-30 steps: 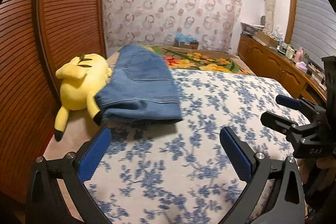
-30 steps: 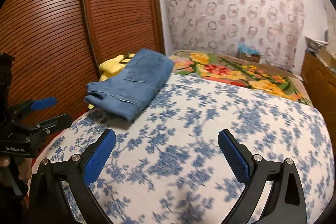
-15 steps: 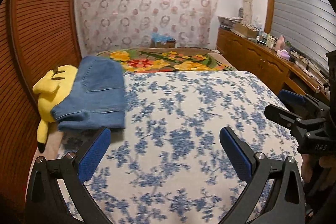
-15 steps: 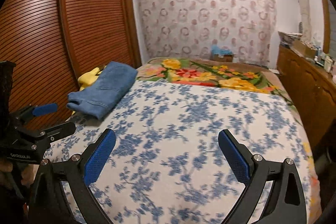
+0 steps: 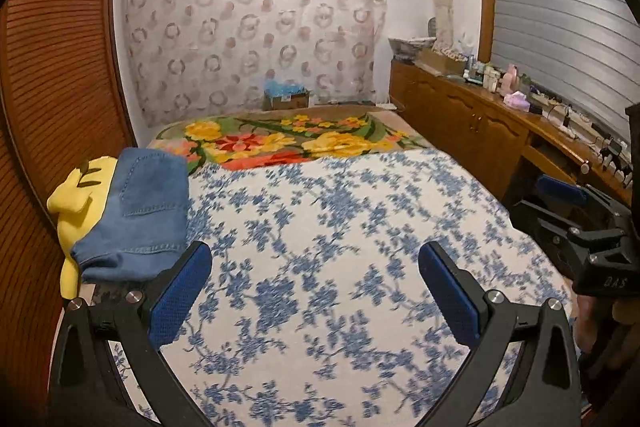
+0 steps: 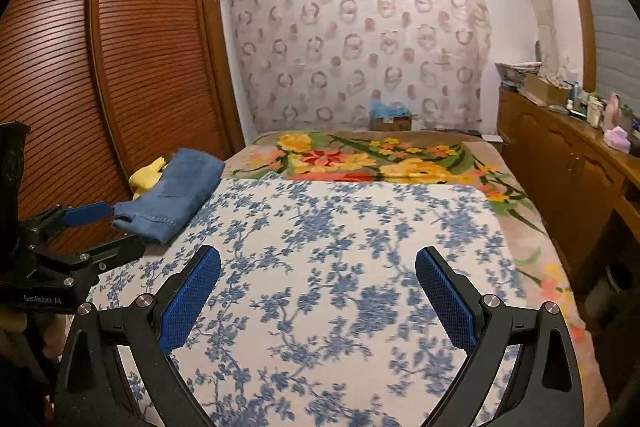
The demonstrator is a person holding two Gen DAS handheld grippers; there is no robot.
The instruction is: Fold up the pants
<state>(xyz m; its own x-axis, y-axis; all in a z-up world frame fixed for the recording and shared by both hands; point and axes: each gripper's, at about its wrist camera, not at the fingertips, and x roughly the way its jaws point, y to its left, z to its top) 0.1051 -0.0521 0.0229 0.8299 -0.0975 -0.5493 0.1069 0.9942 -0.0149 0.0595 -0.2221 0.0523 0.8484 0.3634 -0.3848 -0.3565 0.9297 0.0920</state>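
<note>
Jaws wide on both: left gripper [image 5: 316, 291] & right gripper [image 6: 318, 291] empty, over the bedspread [image 6: 340, 227]. Pants [image 5: 136, 215] folded at far-left bed edge, against yellow plush [image 5: 74, 195]. Fold looks done, nothing left afaict.

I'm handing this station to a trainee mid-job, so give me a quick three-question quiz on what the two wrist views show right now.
1. True or false: the jeans lie folded at the bed's left edge, against the yellow plush toy.
2. Multiple choice: what do the left gripper and right gripper hold? A) the jeans B) nothing, jaws spread C) the plush toy
3. Fill in: the cover under both grippers is white with ____ flowers.

Key: 1 true; 2 B; 3 blue.
</note>
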